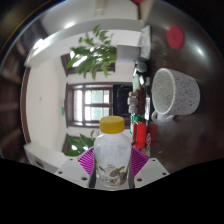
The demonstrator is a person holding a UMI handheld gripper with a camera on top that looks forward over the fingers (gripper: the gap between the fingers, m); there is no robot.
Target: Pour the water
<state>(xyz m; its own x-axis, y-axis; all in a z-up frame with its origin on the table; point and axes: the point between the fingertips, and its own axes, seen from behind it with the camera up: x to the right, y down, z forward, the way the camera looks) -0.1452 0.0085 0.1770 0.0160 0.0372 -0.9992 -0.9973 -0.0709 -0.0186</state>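
Between the 2 purple pads, the gripper [112,165] clamps a yellow-capped bottle [112,152], upright, speckled cup [176,93] beyond.

We're seeing the bottle [112,152] sitting btwn the gripper [112,165] fingers. The mug [175,92] is hanging beyond, to the right; the plant [93,50] is standing further back, left.

A clear bottle [112,153] with a yellow cap stands upright between the fingers; a speckled grey cup [176,91] lies tilted beyond it.
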